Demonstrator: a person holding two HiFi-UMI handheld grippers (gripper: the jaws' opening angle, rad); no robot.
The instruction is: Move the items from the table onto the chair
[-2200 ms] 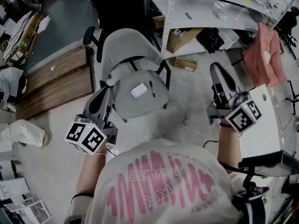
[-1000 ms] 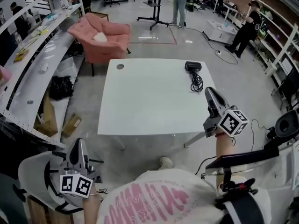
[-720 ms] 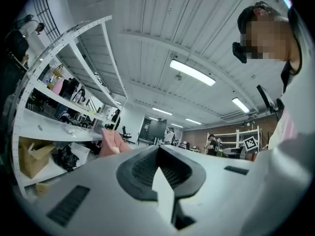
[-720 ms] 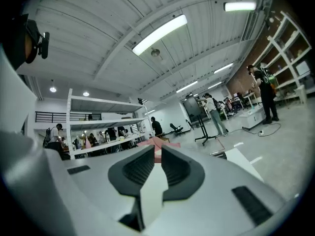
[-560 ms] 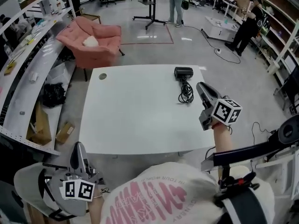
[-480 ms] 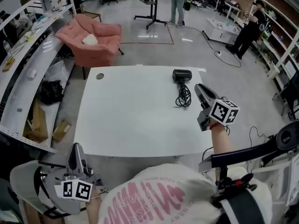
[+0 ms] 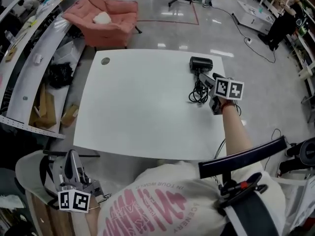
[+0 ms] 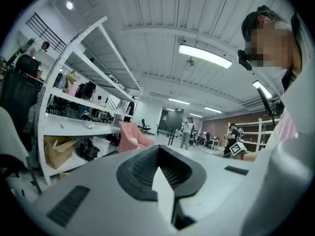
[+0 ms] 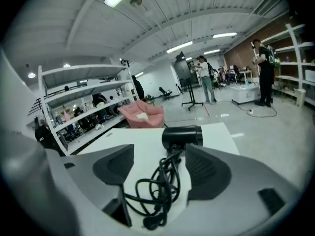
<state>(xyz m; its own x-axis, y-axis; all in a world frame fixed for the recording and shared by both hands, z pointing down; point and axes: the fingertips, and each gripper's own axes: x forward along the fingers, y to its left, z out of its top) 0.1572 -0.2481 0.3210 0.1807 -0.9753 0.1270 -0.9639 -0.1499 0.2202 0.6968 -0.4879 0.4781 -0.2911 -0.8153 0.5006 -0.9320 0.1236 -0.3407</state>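
A black hair dryer (image 7: 201, 64) lies near the far right of the white table (image 7: 138, 107), its coiled black cord (image 7: 199, 92) trailing toward me. My right gripper (image 7: 207, 81) is low over that cord. In the right gripper view its jaws have just been opening and now stand apart, with the cord (image 9: 160, 188) between the pads (image 9: 114, 165) but not pressed, and the hair dryer (image 9: 182, 135) lies just beyond. My left gripper (image 7: 73, 162) hangs at the bottom left over the grey chair (image 7: 27, 173). It (image 8: 160, 173) is shut with nothing in it.
A pink armchair (image 7: 106, 14) stands beyond the table's far edge. Long white shelving (image 7: 29, 48) runs down the left, with cardboard boxes (image 7: 45, 116) under it. A black bar (image 7: 241, 156) crosses by my right elbow. People stand far off on the grey floor.
My view has swung from the chair to the table. The right gripper has dropped forward to the hair dryer's cord and its jaws have parted. The left gripper has stayed low by the chair.
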